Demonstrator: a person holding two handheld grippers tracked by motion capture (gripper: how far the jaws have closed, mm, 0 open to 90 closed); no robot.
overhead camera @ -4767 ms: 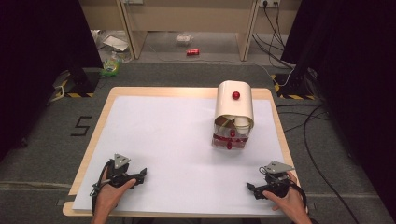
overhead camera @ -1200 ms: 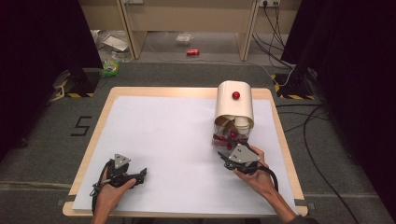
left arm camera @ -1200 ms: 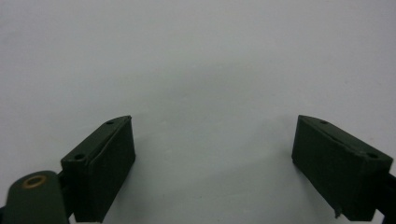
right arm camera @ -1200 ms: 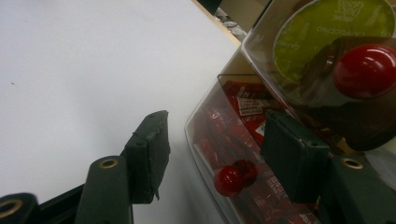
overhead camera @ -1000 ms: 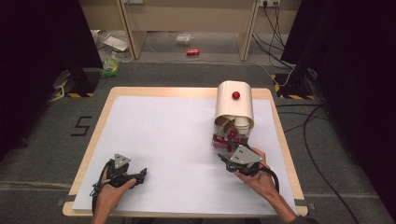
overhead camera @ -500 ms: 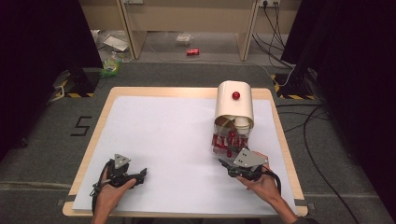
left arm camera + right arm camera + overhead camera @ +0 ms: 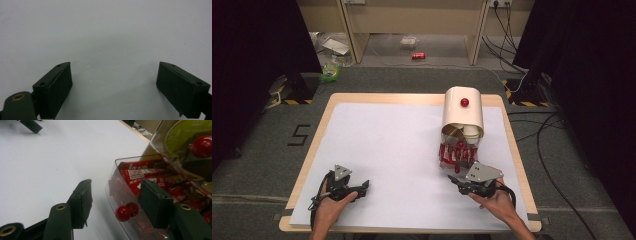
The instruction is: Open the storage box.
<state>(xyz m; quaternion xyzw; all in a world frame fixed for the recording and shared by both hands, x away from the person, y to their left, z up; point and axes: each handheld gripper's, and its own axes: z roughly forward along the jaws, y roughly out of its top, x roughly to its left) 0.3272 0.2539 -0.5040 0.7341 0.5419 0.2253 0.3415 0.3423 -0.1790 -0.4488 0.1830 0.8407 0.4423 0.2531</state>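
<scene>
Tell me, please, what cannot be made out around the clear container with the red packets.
- Print on the red packets: blurred, right gripper view.
- Clear container: front hidden by the right hand-held gripper, high view.
- Whether that gripper's fingers touch the red knob: unclear.

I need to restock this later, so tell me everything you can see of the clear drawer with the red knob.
The clear drawer looks like transparent plastic, with a small red knob on its front. It sits at the foot of the cream dispenser, holds red-wrapped bars, and rests on the white table sheet. The right hand-held gripper has open jaws either side of the knob.
</scene>
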